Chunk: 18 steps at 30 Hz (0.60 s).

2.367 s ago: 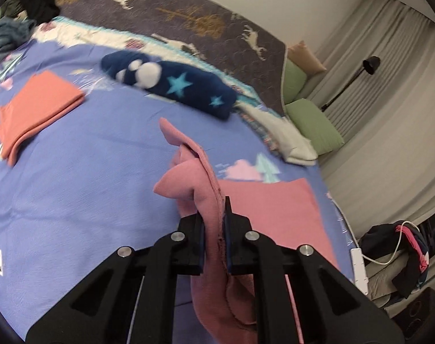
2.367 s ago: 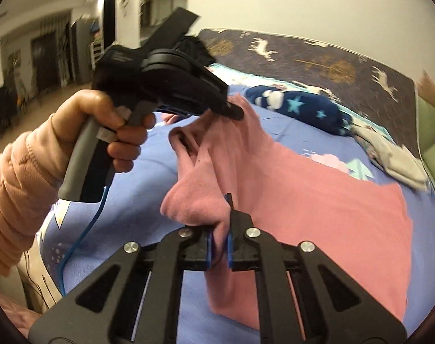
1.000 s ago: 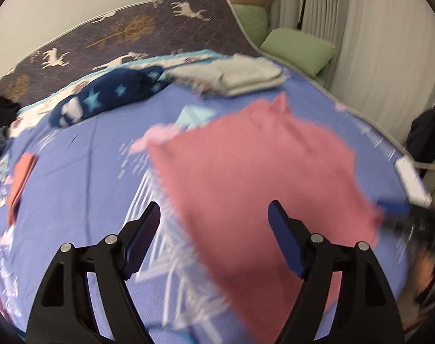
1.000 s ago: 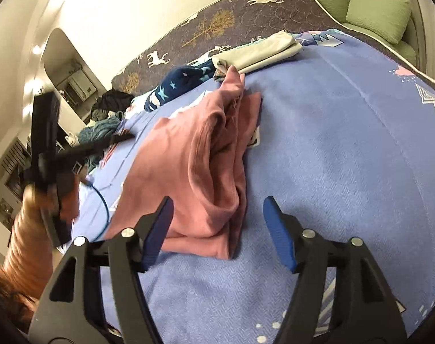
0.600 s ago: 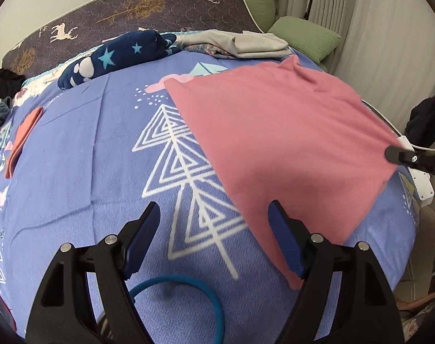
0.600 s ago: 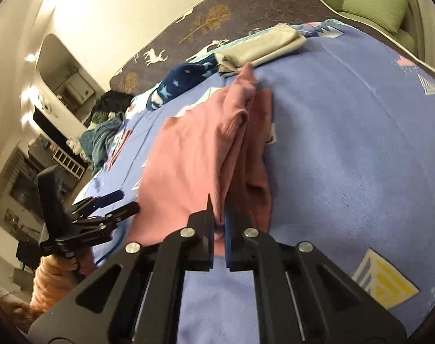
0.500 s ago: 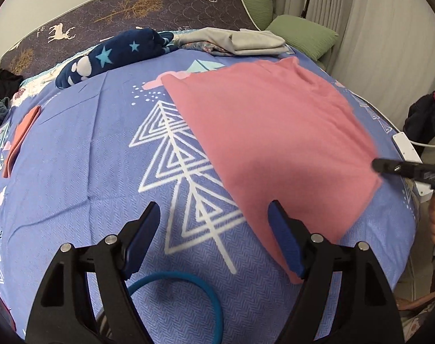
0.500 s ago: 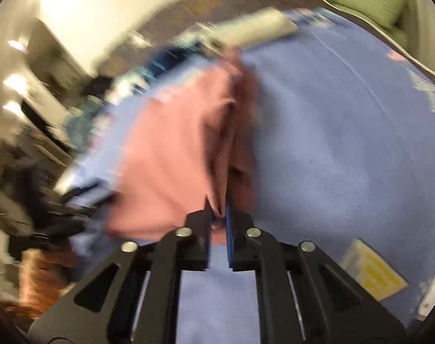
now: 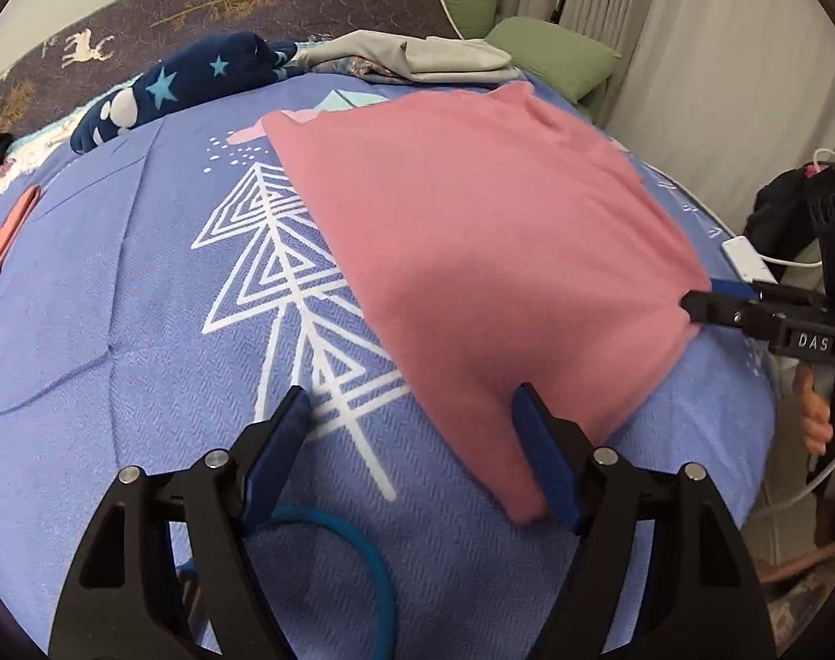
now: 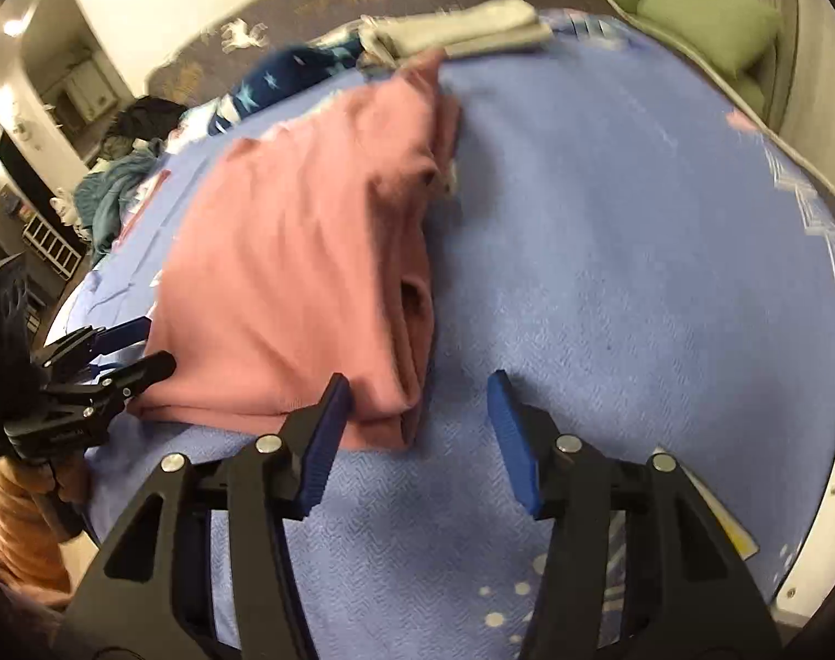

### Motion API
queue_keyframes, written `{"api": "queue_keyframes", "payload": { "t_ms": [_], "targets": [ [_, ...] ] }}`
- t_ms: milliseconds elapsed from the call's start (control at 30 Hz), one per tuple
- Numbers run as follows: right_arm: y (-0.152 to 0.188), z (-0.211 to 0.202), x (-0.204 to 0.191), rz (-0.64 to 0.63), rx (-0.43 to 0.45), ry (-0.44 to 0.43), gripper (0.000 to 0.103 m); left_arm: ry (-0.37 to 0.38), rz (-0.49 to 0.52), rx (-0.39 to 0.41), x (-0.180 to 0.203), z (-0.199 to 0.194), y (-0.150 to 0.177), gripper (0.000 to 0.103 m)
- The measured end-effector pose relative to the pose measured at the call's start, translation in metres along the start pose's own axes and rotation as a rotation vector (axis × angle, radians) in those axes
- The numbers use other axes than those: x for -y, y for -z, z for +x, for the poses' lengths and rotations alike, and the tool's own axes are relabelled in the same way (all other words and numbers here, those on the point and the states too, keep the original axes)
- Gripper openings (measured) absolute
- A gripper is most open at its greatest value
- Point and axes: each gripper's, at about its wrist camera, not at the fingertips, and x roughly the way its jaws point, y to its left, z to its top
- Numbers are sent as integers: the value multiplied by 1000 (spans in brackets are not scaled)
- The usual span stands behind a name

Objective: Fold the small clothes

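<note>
Left wrist view, left to right. Folded coral-orange cloth [image 9: 5, 236] at the far left edge of the blue-purple bedspread with white triangle-tree print [image 9: 142, 275]. Behind it, near the headboard, a rolled navy fleece with pale stars [image 9: 181, 88], then a folded grey garment [image 9: 417, 55] touching its right end; green pillows [image 9: 554, 55] further right by the curtain.

Left gripper [image 9: 412, 440] — fingers spread wide, holding nothing. Its right finger lies over the near corner of the pink knit garment [image 9: 472, 231]; the left finger hangs over bare bedspread. A loop of teal-blue cable [image 9: 362, 550] lies under the fingers.

The pink garment lies flat on the right half of the bed, one smooth layer uppermost, its far corner close to the grey garment. At its right edge sits the right gripper [image 9: 703, 297], seen side-on, just beside or touching the fabric — cannot tell which from here.

Right wrist view, slightly blurred. The left gripper [image 10: 137, 346] shows at far left against the garment's corner. The pink garment [image 10: 296, 264] shows stacked folded layers along its right edge. Right gripper [image 10: 417, 418]: fingers wide apart, empty, the garment's near corner between them, closer to the left finger.
</note>
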Motion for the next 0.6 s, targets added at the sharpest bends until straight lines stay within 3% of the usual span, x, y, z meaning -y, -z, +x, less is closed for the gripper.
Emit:
{"api": "queue_keyframes", "payload": {
  "t_ms": [100, 233, 333, 500, 600],
  "targets": [
    [-17, -16, 4, -15, 62, -71, 77, 25, -57, 9, -14, -2, -13, 76],
    [-60, -1, 10, -5, 66, -151, 81, 38, -97, 40, -24, 9, -44, 76],
    [-88, 33, 15, 31, 9, -170, 81, 39, -110, 19, -27, 26, -67, 76],
    [-109, 73, 26, 72, -78, -257, 81, 45, -112, -25, -34, 54, -93, 76],
    [-122, 92, 26, 68, -94, -302, 83, 78, -154, -45, -43, 72, -106, 67]
  ]
}}
